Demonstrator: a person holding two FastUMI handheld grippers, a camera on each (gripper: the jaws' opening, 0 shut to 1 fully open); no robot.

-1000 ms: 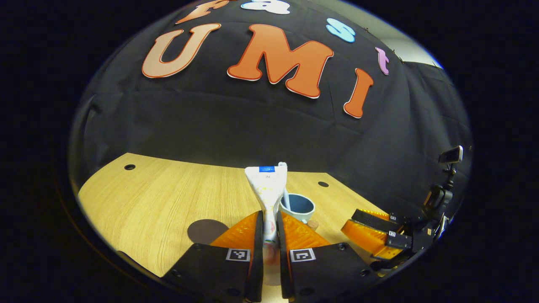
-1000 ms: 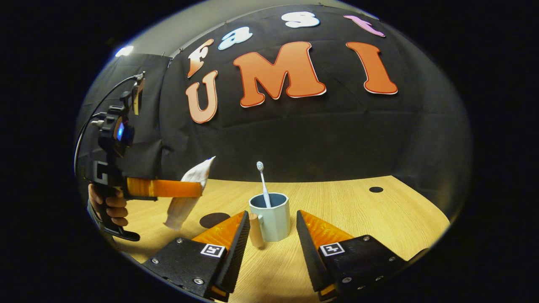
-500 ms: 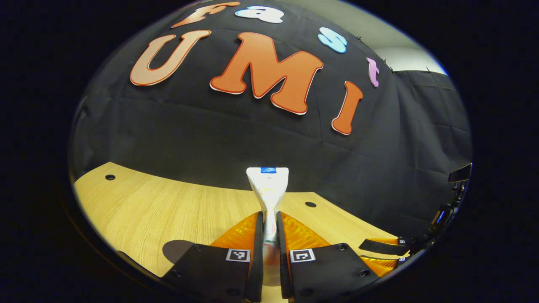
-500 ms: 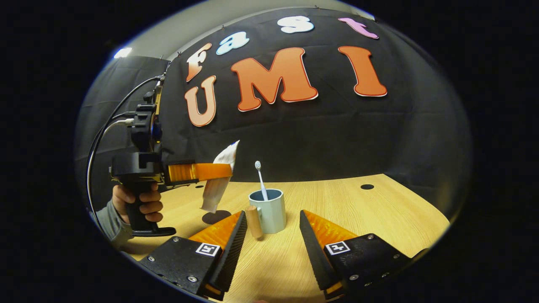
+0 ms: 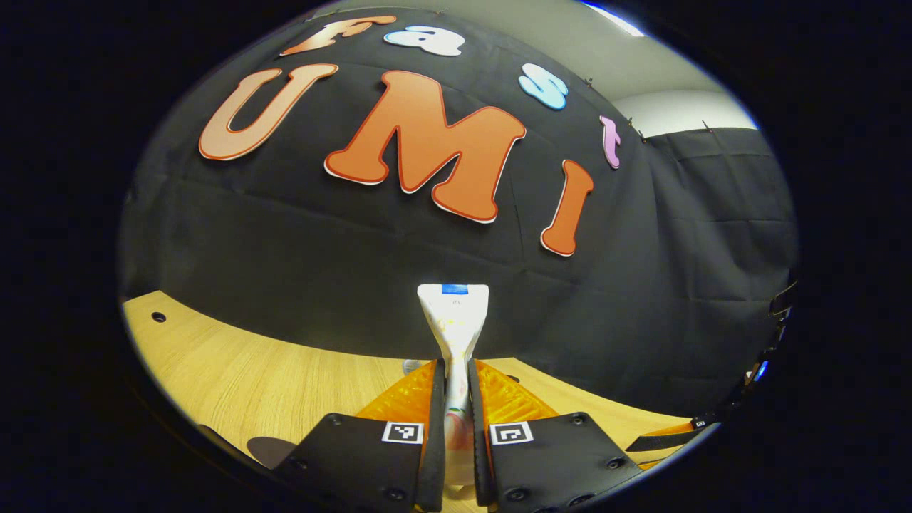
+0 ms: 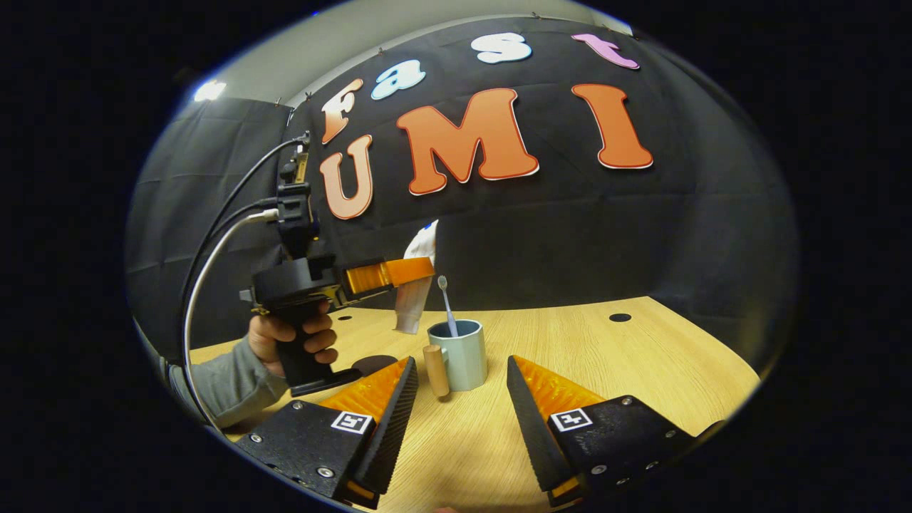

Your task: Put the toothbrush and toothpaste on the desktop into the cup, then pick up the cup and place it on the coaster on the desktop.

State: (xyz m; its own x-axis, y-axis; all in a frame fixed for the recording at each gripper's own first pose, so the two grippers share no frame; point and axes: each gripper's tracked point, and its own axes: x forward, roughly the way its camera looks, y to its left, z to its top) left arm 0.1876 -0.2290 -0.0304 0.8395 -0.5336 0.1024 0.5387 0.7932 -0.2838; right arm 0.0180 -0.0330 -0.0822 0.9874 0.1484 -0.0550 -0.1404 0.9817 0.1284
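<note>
One item already in the cup (image 6: 459, 353): toothbrush (image 6: 447, 305), head up. Toothpaste (image 5: 454, 320) pinched upright in left claw (image 5: 456, 434), raised just beside the cup, likely for lowering in cap first. Right claw (image 6: 456, 399) spread, low over the bench (image 6: 641, 356), framing the cup. Coaster (image 6: 375, 364) close by.

Your desk (image 6: 641, 363), light wood-grain with a round cable hole (image 6: 620, 317) near its far edge, carries the cup (image 6: 459, 355) mid-desk, and a dark round coaster (image 6: 375, 364) lies near it.
</note>
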